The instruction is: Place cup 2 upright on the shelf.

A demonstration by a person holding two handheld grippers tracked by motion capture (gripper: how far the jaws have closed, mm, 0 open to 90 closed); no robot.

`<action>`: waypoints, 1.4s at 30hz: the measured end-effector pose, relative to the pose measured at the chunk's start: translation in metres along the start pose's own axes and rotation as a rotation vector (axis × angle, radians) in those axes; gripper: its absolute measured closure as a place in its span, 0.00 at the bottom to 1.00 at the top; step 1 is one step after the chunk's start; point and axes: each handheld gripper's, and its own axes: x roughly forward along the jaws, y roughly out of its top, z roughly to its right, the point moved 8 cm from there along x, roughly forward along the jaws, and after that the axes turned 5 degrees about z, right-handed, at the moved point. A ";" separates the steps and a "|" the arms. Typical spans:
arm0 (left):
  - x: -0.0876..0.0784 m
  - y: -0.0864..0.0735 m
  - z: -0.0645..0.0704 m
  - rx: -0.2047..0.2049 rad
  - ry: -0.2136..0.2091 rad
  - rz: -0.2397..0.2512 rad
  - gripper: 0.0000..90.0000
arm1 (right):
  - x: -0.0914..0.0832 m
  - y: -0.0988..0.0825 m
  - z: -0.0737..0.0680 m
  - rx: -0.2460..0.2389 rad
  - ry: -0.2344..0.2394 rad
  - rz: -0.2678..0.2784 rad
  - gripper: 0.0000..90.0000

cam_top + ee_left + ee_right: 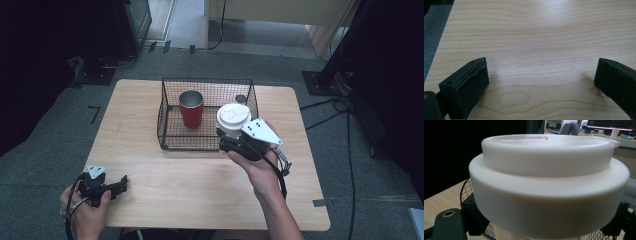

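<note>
A white-lidded cup (233, 119) is held up over the front right corner of a black wire basket (172, 141), with my right gripper (228, 142) shut on its body just below the lid. Up close in the right gripper view, the white lid (549, 180) sits between the two black jaws. A red cup (191, 108) with a metal inside stands upright in the basket. My left gripper (120, 184) rests low over the table's front left corner, and its fingers (466, 85) stand wide apart with nothing between them.
The basket stands at the back middle of the light wooden table (200, 185). A small dark round object (241, 98) lies inside the basket at its back right. Cables (330, 107) run over the grey floor at the right.
</note>
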 end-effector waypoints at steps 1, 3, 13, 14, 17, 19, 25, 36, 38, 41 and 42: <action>0.000 0.000 0.000 0.000 0.000 0.000 0.00 | 0.002 0.002 0.001 -0.003 -0.007 0.006 0.18; 0.000 0.000 0.000 0.000 0.000 0.000 0.00 | 0.005 0.003 0.002 -0.006 -0.010 0.010 0.18; 0.000 0.000 0.000 -0.002 0.000 0.001 0.00 | 0.020 0.015 0.008 0.000 -0.021 0.062 0.18; 0.000 0.000 0.000 -0.002 0.000 0.001 0.00 | 0.021 0.015 0.008 0.003 -0.031 0.064 0.18; 0.000 0.000 0.000 -0.002 0.000 0.002 0.00 | 0.027 0.017 0.012 -0.014 -0.064 0.075 0.18; 0.000 0.000 0.000 -0.002 0.000 0.002 0.00 | 0.032 0.018 0.014 -0.006 -0.067 0.081 0.18; 0.000 0.000 0.000 -0.003 -0.001 0.002 0.00 | 0.045 0.021 0.018 0.024 -0.071 0.102 0.18; 0.000 0.000 0.000 -0.003 -0.003 0.002 0.00 | 0.078 0.018 0.032 0.024 -0.136 0.125 0.18; 0.000 0.000 0.000 -0.003 -0.002 0.003 0.00 | 0.085 0.016 0.035 0.024 -0.151 0.113 0.18; 0.000 0.000 0.000 -0.004 -0.004 0.004 0.00 | 0.095 0.012 0.040 0.041 -0.169 0.106 0.18; 0.000 0.000 0.000 -0.004 -0.005 0.004 0.00 | 0.099 0.010 0.042 0.045 -0.173 0.104 0.18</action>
